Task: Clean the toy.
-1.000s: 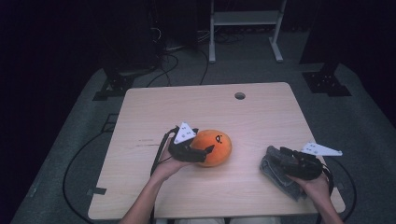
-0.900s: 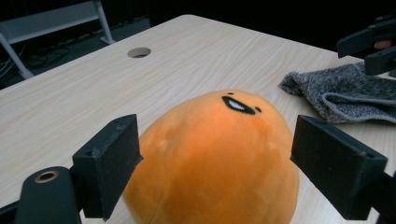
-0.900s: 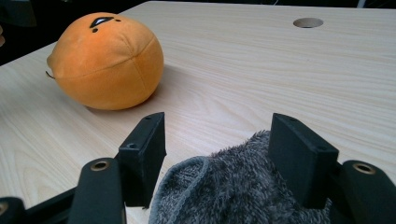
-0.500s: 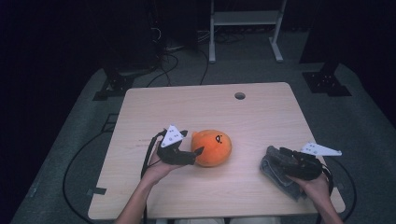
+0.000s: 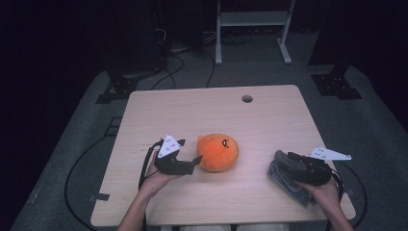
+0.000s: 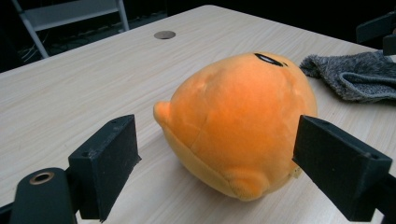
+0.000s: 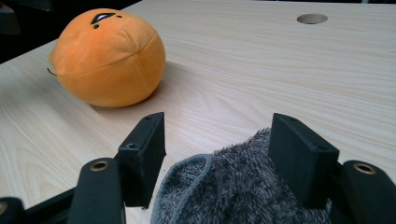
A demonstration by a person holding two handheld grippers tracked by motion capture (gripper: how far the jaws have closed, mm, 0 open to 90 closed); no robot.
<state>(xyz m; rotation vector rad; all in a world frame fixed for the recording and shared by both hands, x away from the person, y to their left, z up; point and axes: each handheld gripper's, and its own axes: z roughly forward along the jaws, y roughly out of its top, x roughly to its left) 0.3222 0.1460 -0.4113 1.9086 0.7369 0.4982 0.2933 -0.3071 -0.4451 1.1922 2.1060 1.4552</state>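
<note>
Left gripper (image 5: 195,160): jaws spread wide, just opened further, nothing pinched. Orange plush toy (image 5: 218,152) lies mid-table (image 5: 192,110), just beyond the jaw tips, untouched; stitched black eye, no readable label. Right gripper (image 5: 288,161): jaws spread over grey fleece cloth (image 5: 287,179), not pressing.

toy (image 5: 218,152): orange plush, soft | cloth (image 5: 285,178): grey fuzzy fleece | table (image 5: 202,110): matt pale wood
</note>
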